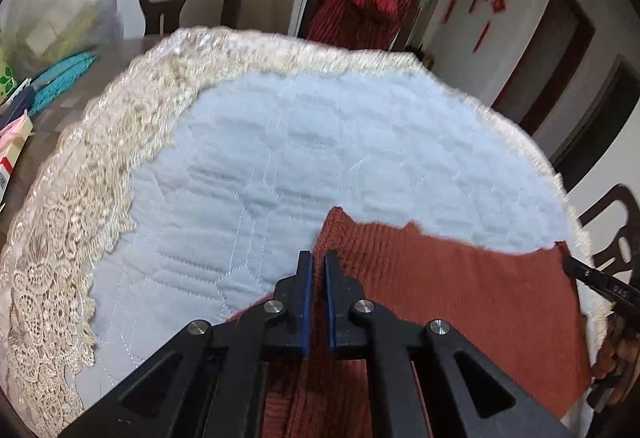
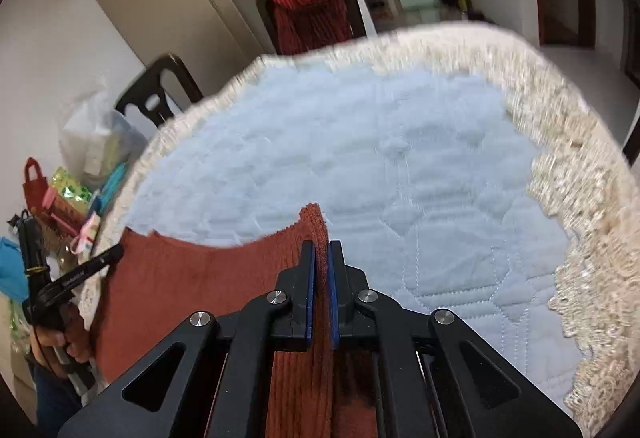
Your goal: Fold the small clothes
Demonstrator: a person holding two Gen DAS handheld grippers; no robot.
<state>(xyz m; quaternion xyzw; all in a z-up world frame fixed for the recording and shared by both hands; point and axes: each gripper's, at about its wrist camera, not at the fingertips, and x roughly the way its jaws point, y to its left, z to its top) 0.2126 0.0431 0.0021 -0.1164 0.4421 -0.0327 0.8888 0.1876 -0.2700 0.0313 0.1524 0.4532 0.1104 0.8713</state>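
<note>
While both grippers, left (image 1: 318,258) and right (image 2: 321,248), clamp its near corners, we note the rust cloth (image 1: 460,286) lying on the blue quilt (image 1: 300,141).

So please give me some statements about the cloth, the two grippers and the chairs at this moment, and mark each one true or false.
1. The left gripper is shut on the rust-red cloth. True.
2. The right gripper is open and holds nothing. False: it is also shut on the rust-red cloth.
3. The rust-red cloth lies over a light blue quilted cover. True.
4. The quilted cover has a plain green border. False: its border is cream lace.
5. A red garment hangs over a chair behind the table. True.
</note>
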